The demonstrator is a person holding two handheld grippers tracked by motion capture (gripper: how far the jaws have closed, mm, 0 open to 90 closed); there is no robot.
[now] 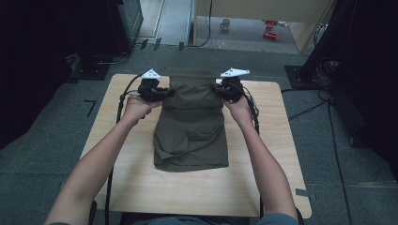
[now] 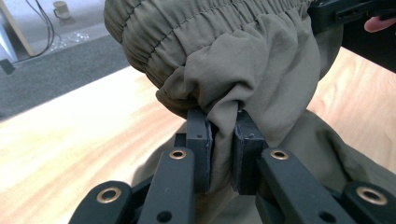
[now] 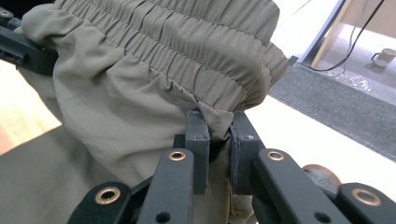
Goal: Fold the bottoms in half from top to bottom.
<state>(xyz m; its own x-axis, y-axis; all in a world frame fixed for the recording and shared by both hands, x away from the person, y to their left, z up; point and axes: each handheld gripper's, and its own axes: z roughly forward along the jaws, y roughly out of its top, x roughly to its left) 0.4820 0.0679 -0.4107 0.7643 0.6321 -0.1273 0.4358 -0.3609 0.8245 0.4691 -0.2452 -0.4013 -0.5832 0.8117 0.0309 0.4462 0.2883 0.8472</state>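
On the wooden tabletop [image 1: 141, 187] olive shorts [image 1: 191, 136] are spread, hems nearest the person. Farther off, the raised elastic waistband is pinched at its two ends by the left tool [image 2: 223, 140] and right tool [image 3: 219, 135], both clamped on fabric.

Shorts [image 1: 191, 125] olive-green, plain, no print; gathered elastic waistband [image 2: 196, 28] same olive, stitching tone-on-tone. Counter [image 1: 141, 183] light wood, pale yellow-tan grain streaks. Left gripper [image 2: 223, 151] matte black, brass-coloured rivets on arms; right gripper [image 3: 219, 151] same black with brass rivets. Plates on top of grippers [image 1: 151, 74] light grey-white. Cables [image 1: 112, 183] black. Floor [image 1: 47, 154] dark grey carpet. Mug [image 1: 225, 24] off-white, on pale floor beyond. Red item [image 1: 270, 29] beside it, too small to tell.
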